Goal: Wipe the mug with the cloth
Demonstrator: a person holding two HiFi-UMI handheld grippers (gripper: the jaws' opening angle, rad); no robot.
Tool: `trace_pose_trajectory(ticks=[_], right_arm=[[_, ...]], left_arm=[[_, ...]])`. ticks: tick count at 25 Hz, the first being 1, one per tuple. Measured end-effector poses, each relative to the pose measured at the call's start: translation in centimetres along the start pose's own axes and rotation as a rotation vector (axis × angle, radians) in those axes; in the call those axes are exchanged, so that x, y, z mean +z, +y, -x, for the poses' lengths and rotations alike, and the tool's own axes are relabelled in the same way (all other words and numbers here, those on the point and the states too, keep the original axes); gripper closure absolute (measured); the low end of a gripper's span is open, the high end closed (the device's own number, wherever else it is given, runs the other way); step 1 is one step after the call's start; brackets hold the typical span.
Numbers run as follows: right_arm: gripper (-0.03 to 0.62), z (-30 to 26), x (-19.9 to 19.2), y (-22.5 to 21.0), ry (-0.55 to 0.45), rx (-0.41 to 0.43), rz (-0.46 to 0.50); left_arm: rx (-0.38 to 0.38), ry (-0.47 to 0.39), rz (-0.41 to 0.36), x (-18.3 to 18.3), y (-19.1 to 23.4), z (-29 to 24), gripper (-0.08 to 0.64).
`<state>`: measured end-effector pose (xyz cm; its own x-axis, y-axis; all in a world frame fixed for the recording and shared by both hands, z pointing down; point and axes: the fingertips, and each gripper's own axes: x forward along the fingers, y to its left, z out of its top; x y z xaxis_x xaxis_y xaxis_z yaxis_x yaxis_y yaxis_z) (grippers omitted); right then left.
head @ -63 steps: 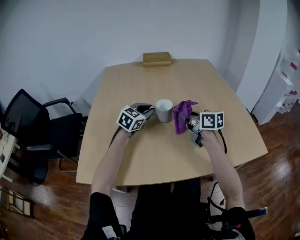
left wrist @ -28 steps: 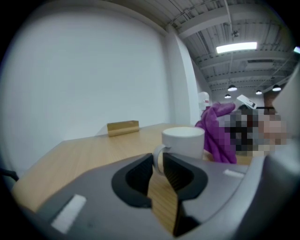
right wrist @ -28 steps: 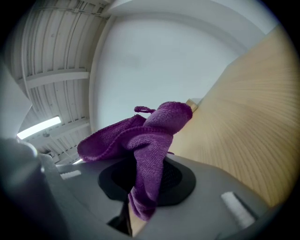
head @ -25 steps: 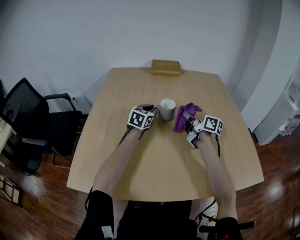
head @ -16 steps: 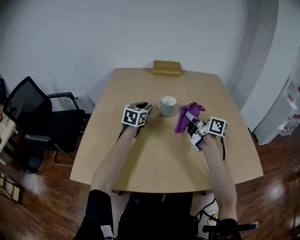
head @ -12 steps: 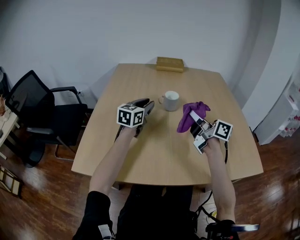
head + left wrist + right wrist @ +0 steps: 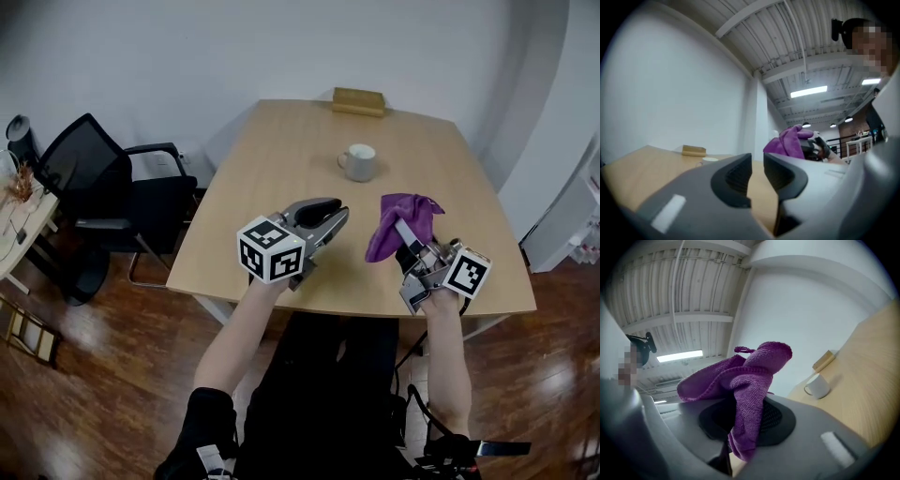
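Note:
The white mug (image 7: 359,161) stands upright and alone on the wooden table (image 7: 253,187), towards its far side. Both grippers hang well back from it, over the near edge. My left gripper (image 7: 334,213) is held about level; its jaws have just been closing, and a narrow gap with nothing in it remains between them (image 7: 758,163). My right gripper (image 7: 405,236) is shut on the purple cloth (image 7: 398,223), which bunches above the jaws and hangs down between them (image 7: 749,385). The right gripper view shows the mug (image 7: 816,385) small and far off.
A flat tan box (image 7: 358,101) lies at the table's far edge. A black office chair (image 7: 103,183) stands on the wooden floor left of the table. White walls close the back and the right side.
Both grippers have drawn back from the mug towards me and risen. The left gripper has come away from the mug's side. The cloth has stayed in the right gripper.

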<state>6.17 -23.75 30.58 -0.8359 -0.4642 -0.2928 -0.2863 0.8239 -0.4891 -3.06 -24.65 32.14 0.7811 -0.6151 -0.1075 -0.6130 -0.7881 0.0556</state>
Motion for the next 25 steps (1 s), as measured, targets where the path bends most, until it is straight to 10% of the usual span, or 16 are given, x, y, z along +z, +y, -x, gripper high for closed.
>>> trace_pose_trajectory(ticks=[25], right_arm=[[0.514, 16.2, -13.7, 23.1, 0.045, 0.064, -0.046]], left_arm=[[-0.023, -0.028, -0.035, -2.2, -27.8, 16.7, 0.474]])
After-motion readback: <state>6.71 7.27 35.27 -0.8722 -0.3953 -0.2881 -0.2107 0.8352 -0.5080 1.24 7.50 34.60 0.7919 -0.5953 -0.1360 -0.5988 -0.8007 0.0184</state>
